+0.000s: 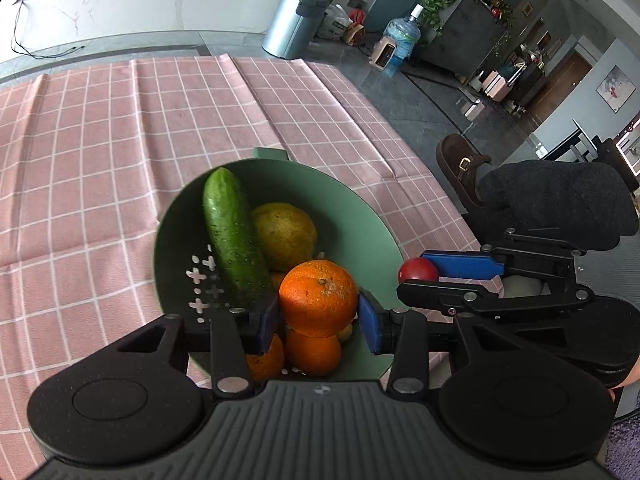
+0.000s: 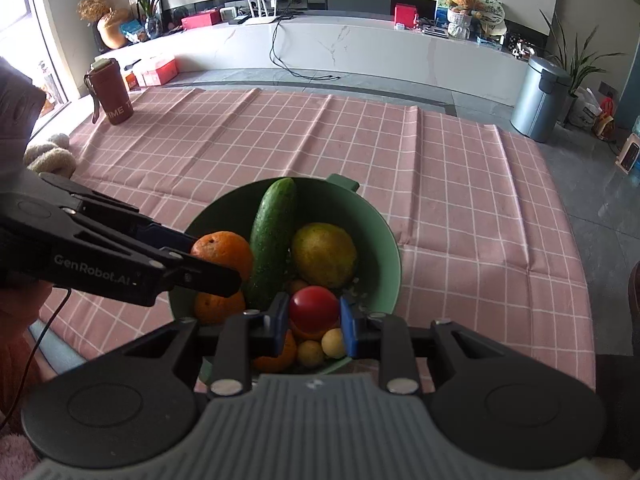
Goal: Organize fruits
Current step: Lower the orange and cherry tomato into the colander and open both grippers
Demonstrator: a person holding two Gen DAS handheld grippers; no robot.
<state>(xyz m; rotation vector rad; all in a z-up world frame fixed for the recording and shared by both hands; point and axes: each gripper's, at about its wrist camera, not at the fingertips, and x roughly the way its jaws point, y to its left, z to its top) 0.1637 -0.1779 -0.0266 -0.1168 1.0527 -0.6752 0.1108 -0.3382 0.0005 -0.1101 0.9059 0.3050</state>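
The left tongs [image 1: 318, 316] pinched a round orange citrus fruit [image 1: 318, 294] between their blue pads, one pad on each flank, so that the fruit could not roll. The right tongs [image 2: 314, 322] pinched a small smooth red round fruit [image 2: 314, 308] the same way. Both loads were held above the sage-green round plastic colander bowl [image 2: 390, 248], which stood on the pink checked cloth [image 2: 460, 184] covering the counter, close to its near edge. Inside the bowl a long dark-green cucumber [image 2: 272, 240] leaned against the far rim, a yellow-green pear-like fruit [image 2: 324, 254] lay beside it, and further oranges and small yellow fruits [image 2: 322, 348] filled the bottom. Judged from this arrangement, two fruits were being handled together over the bowl; whether lifted out or lowered in could not be told.
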